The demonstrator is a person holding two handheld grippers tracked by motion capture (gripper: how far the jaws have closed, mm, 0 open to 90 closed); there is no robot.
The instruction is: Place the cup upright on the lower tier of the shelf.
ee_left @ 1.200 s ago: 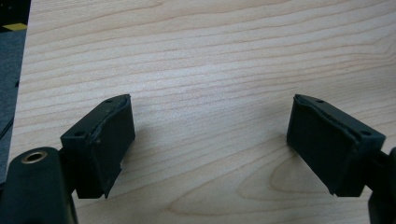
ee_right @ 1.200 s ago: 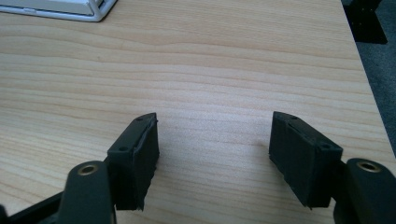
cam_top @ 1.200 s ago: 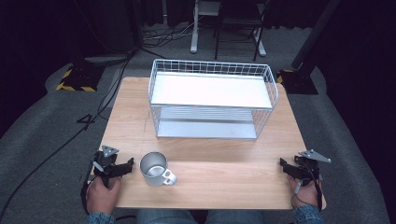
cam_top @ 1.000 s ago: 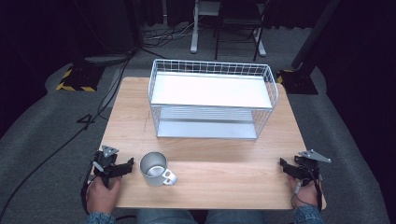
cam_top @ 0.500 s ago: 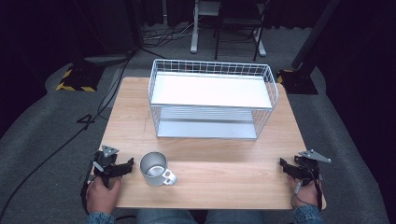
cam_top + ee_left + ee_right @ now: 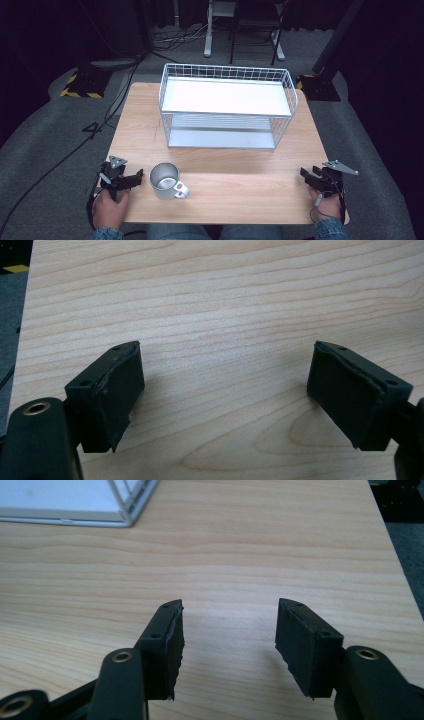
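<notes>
Jaws are standing apart on both the left gripper [image 6: 131, 179] and right gripper [image 6: 309, 176] (nothing between them), resting at the table's [image 6: 240, 192] near corners; a mug [image 6: 165, 180] is sitting just beside the left one, before the wire basket [image 6: 227, 106].

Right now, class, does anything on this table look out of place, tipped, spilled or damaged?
Nothing stands out. The metal mug stands upright near the front edge, the white wire rack sits square farther back, and the wooden table shows no spill. Both tools rest open at the front corners.
</notes>
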